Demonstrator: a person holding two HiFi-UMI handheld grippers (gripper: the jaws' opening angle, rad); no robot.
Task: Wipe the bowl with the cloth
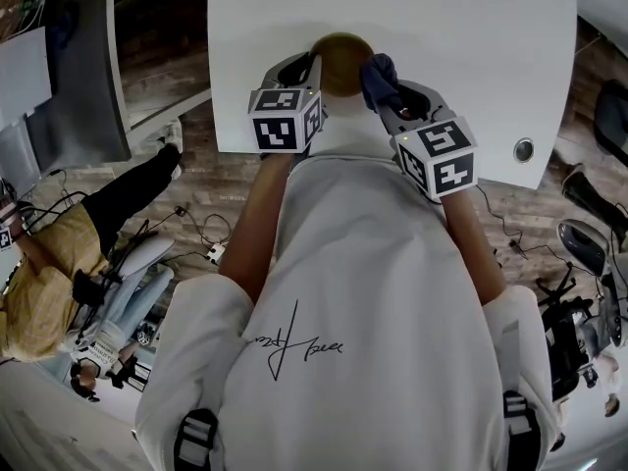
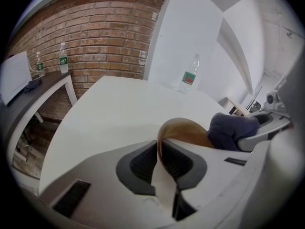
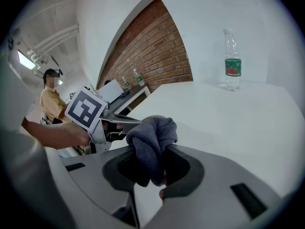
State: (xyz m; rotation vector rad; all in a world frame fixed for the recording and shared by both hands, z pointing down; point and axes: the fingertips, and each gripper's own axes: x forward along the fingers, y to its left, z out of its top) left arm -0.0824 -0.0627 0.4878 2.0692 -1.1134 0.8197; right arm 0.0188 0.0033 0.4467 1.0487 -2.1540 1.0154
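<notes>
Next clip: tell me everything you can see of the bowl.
The bowl is small, round, brown and thin-walled, with a smooth surface that could be wood or plastic. It sits close to the near edge of the white table and seems tipped toward the right. The left gripper pinches its rim between the pads. The dark blue cloth, clamped in the right gripper, meets the bowl's right side.

head view looks steeply down; gripper views skim the table (image 2: pixel 119 104) closely; all share the cloth (image 3: pixel 150 142).
</notes>
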